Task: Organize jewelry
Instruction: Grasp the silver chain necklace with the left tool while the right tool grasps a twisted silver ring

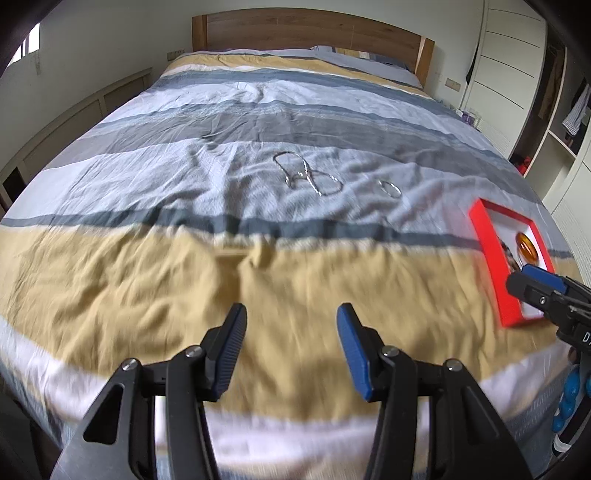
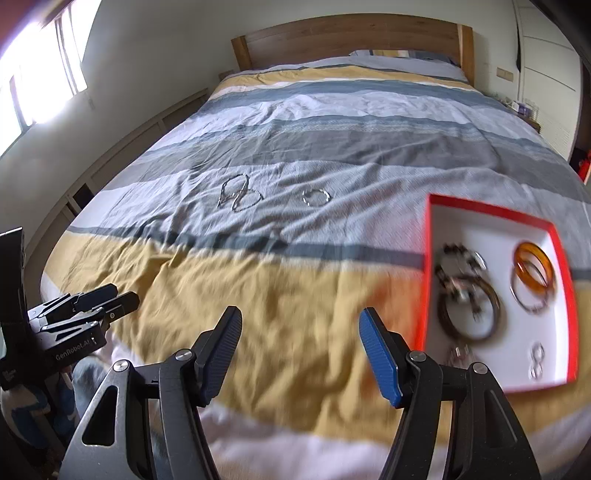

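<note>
A silver chain necklace [image 1: 306,176] lies tangled on the grey stripe of the bed, also in the right wrist view [image 2: 238,194]. A silver bangle [image 1: 389,189] lies to its right, also in the right wrist view [image 2: 315,196]. A red tray [image 2: 430,236] with a white inside holds an amber bangle [image 2: 532,267], dark bracelets [image 2: 467,295] and small rings [image 2: 536,360]. The tray also shows in the left wrist view [image 1: 493,258]. My left gripper [image 1: 291,323] is open and empty over the yellow stripe. My right gripper [image 2: 301,326] is open and empty, left of the tray.
The striped duvet [image 1: 184,258] covers the bed, with a wooden headboard [image 1: 306,33] at the far end. A white wardrobe [image 1: 509,66] stands on the right. A low wooden ledge [image 2: 147,129] runs along the left wall under a window.
</note>
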### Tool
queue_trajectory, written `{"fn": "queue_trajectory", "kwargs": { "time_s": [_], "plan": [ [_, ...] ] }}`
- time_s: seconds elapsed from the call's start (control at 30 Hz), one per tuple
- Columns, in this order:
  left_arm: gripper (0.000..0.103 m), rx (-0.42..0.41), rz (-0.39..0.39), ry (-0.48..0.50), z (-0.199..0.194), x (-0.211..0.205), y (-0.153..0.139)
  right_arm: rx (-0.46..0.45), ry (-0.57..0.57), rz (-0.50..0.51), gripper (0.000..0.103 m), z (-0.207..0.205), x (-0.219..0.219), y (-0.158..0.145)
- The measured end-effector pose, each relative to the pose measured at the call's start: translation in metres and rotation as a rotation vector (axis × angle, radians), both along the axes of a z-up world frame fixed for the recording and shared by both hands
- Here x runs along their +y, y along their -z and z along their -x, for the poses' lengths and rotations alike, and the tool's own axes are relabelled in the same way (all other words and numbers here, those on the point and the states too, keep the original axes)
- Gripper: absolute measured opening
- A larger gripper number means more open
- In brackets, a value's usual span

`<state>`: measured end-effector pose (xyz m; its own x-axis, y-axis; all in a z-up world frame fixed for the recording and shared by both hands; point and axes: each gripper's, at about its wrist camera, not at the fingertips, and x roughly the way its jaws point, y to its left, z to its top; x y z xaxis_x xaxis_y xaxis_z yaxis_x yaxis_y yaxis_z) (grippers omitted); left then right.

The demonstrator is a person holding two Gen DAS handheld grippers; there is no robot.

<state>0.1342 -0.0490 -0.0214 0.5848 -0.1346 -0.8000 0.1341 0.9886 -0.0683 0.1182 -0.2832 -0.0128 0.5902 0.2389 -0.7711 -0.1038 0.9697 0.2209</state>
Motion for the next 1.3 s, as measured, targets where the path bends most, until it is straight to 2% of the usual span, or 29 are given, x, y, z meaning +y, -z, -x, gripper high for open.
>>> {"fn": "queue_trajectory", "kwargs": {
  "time_s": [0.33, 0.47, 0.5, 0.57, 0.77, 0.97, 1.07, 1.13, 1.2, 1.27, 1.3],
  "plan": [
    [0.049, -0.019, 0.159, 0.005, -0.11, 0.004, -0.002, -0.031, -0.035, 0.015, 0.065, -0.098, 0.011, 0.007],
    [0.049, 0.004, 0.186, 0.0, -0.155, -0.003, 0.012, -0.028, -0.037, 0.019, 0.067, -0.13, 0.012, 0.016],
    [0.049, 0.014, 0.19, -0.002, -0.162, -0.005, 0.016, -0.025, -0.031, 0.019, 0.072, -0.138, 0.011, 0.019],
    [0.049, 0.038, 0.201, -0.005, -0.18, -0.008, 0.027, -0.011, -0.016, 0.012, 0.074, -0.153, 0.009, 0.027],
    [0.049, 0.068, 0.185, -0.005, -0.21, -0.021, 0.054, 0.032, -0.017, 0.006, 0.074, -0.191, 0.013, 0.052],
    [0.049, 0.068, 0.141, 0.001, -0.221, -0.029, 0.07, 0.062, -0.032, 0.031, 0.074, -0.213, 0.022, 0.076],
    [0.049, 0.053, 0.103, 0.011, -0.222, -0.035, 0.075, 0.066, -0.032, 0.032, 0.067, -0.219, 0.024, 0.086],
    [0.048, 0.046, 0.11, 0.008, -0.222, -0.035, 0.076, 0.06, -0.031, 0.024, 0.051, -0.22, 0.025, 0.089],
    [0.042, 0.042, 0.133, 0.002, -0.222, -0.031, 0.076, 0.057, -0.038, 0.02, 0.042, -0.22, 0.026, 0.091],
    [0.014, 0.041, 0.133, -0.012, -0.222, -0.028, 0.076, 0.049, -0.043, 0.018, 0.041, -0.218, 0.028, 0.091],
    [0.01, 0.047, 0.148, -0.019, -0.222, -0.025, 0.075, 0.046, -0.045, 0.015, 0.041, -0.216, 0.028, 0.091]
  ]
}}
